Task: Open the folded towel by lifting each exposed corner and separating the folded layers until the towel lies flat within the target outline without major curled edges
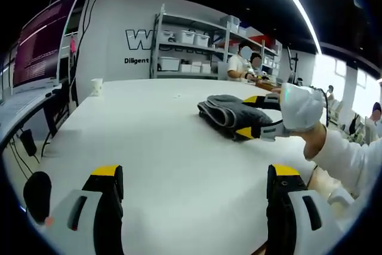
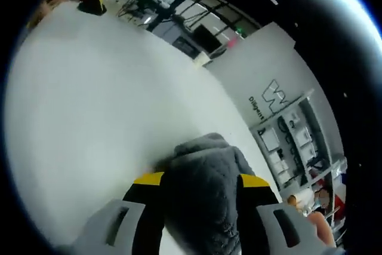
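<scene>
White table [image 1: 149, 147], smooth and matte, in a workshop with metal shelving [image 1: 191, 46] holding pale bins. One paper cup [image 1: 96, 86] at the far edge, one monitor [image 1: 45, 40] at the side. One towel [image 1: 230, 114]: grey, fleecy, folded in thick rolls, mid-table. Left gripper [image 1: 194, 177] wide open, holding nothing. Right gripper [image 2: 200, 183] closed around the towel's fold between its yellow-tipped jaws.

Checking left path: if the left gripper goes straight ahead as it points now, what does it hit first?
Looks free: left gripper faces bare white tabletop. The folded grey towel sits off to the right of that line, though depth is unclear.
</scene>
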A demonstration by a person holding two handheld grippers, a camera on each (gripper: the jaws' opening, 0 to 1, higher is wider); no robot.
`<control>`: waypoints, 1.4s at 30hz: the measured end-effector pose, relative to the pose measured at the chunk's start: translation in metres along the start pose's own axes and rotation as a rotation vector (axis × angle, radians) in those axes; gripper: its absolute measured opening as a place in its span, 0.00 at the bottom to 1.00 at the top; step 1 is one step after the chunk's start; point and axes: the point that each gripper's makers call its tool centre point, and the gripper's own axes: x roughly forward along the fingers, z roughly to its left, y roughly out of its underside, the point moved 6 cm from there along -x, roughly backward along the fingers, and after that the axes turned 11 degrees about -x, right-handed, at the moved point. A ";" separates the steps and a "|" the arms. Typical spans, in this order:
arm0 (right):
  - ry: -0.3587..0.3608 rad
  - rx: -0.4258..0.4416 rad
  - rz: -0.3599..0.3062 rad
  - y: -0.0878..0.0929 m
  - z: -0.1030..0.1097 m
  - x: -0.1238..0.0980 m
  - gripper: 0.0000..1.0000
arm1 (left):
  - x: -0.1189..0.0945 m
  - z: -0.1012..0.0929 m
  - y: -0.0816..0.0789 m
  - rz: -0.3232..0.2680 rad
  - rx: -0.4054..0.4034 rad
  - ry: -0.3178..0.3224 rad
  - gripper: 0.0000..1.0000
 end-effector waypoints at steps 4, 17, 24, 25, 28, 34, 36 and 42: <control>0.020 -0.042 0.000 -0.003 0.002 0.000 0.31 | 0.000 0.000 0.000 0.001 0.000 -0.001 0.99; -0.013 -0.072 0.006 -0.003 0.010 0.008 0.16 | 0.001 0.000 0.000 0.003 0.001 0.003 0.99; -0.035 -0.027 -0.005 0.000 0.007 0.006 0.06 | 0.001 -0.001 0.001 0.004 0.001 0.005 0.99; -0.038 -0.016 -0.008 0.001 0.006 0.006 0.05 | 0.001 -0.001 0.001 0.004 0.002 0.005 0.99; -0.041 -0.003 -0.014 0.000 0.004 0.007 0.03 | 0.001 -0.001 0.000 0.004 0.002 0.005 0.99; -0.029 0.031 -0.031 -0.002 -0.004 0.005 0.02 | -0.001 0.000 0.000 0.001 0.002 0.002 0.99; -0.023 0.046 -0.037 -0.002 -0.007 0.003 0.02 | -0.001 0.000 0.000 0.001 0.002 0.002 0.99; 0.005 0.089 -0.053 0.000 -0.021 -0.001 0.01 | -0.002 0.001 -0.001 -0.002 0.002 0.000 0.99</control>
